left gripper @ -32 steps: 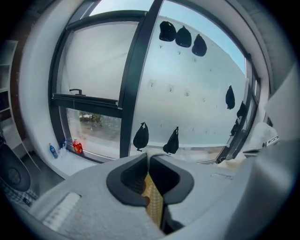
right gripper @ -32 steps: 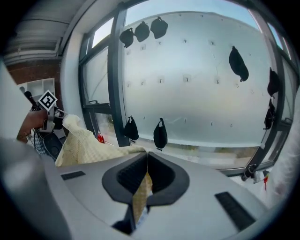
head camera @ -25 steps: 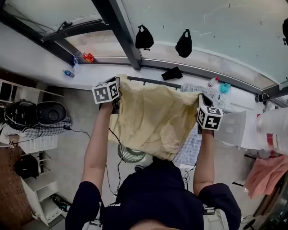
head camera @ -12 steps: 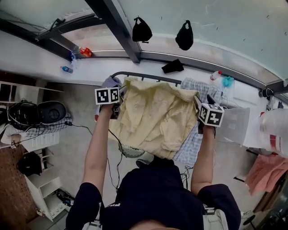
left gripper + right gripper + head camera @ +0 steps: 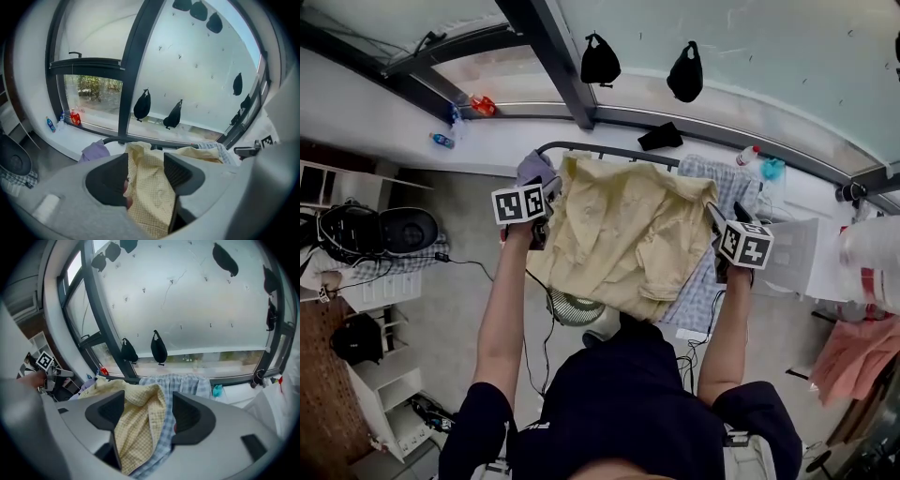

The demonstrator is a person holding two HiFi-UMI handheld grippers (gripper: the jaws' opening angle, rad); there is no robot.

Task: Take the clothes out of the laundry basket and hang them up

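A pale yellow checked shirt (image 5: 623, 234) hangs spread over the dark rack bar (image 5: 600, 152), between my two grippers. My left gripper (image 5: 540, 223) is at the shirt's left edge. Its jaws are opening, and a fold of the yellow shirt (image 5: 150, 192) lies loose between them. My right gripper (image 5: 718, 251) is at the shirt's right edge, its jaws opening too. The yellow shirt (image 5: 136, 423) and a blue checked cloth (image 5: 180, 383) lie between those jaws without being pressed. The same blue checked cloth (image 5: 712, 281) hangs on the rack under the shirt's right side.
A purple cloth (image 5: 534, 169) hangs on the rack's left end. Two black bags (image 5: 600, 73) (image 5: 685, 77) hang on the window behind. A fan (image 5: 577, 309) stands below the rack. White shelves (image 5: 384, 394) are at left, a pink cloth (image 5: 853, 361) at right.
Both grippers have come a little lower and toward me, away from the rack bar. The shirt now drapes over the bar and hangs slacker than a second ago.
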